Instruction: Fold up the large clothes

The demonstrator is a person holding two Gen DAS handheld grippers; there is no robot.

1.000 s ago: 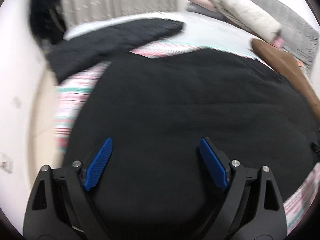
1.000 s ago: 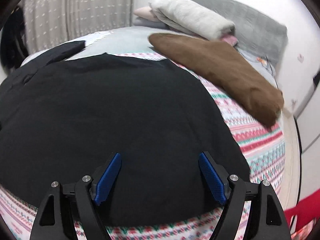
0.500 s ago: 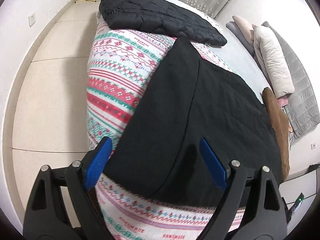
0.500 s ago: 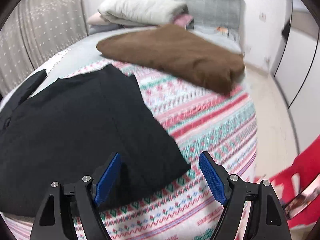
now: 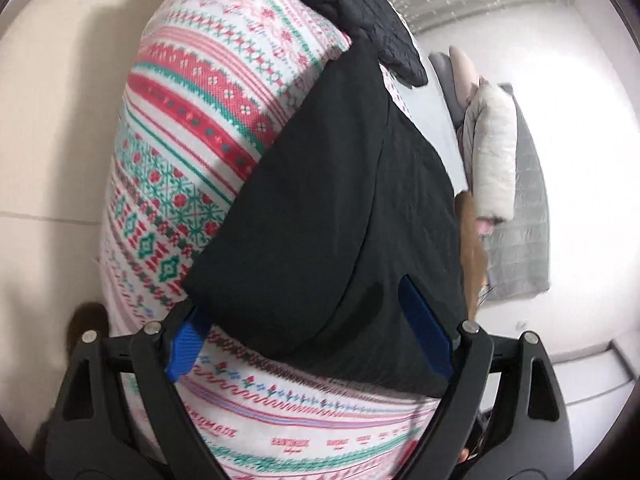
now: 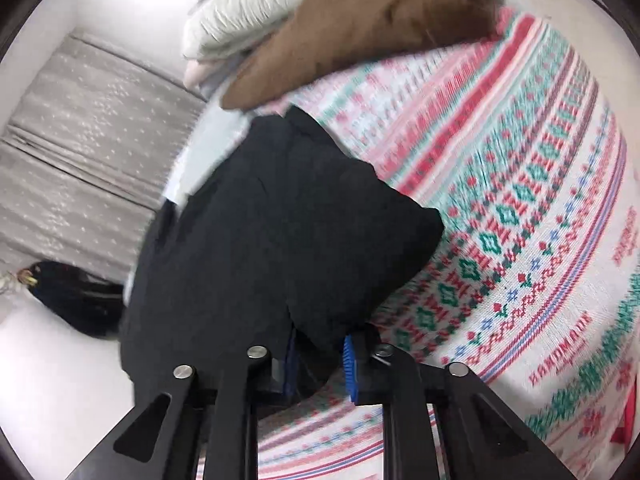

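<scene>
A large black garment [image 5: 344,208] lies spread on a bed with a red, green and white patterned cover [image 5: 188,136]. My left gripper [image 5: 308,332] is open, its blue pads astride the garment's near corner at the bed's edge. In the right wrist view the same black garment [image 6: 280,232] lies on the patterned cover [image 6: 520,208]. My right gripper [image 6: 320,364] has closed on the garment's near corner, with black cloth between its blue pads.
A second black quilted garment [image 5: 360,4] lies at the far end of the bed. A brown folded garment [image 6: 360,24] and a white one [image 6: 248,20] lie by a grey headboard [image 5: 520,208]. Curtains [image 6: 80,128] hang behind. Floor [image 5: 52,120] lies to the left.
Both grippers dropped to the garment's near corners at the bed's edge. The right gripper went from open to closed on the cloth. The left stayed open.
</scene>
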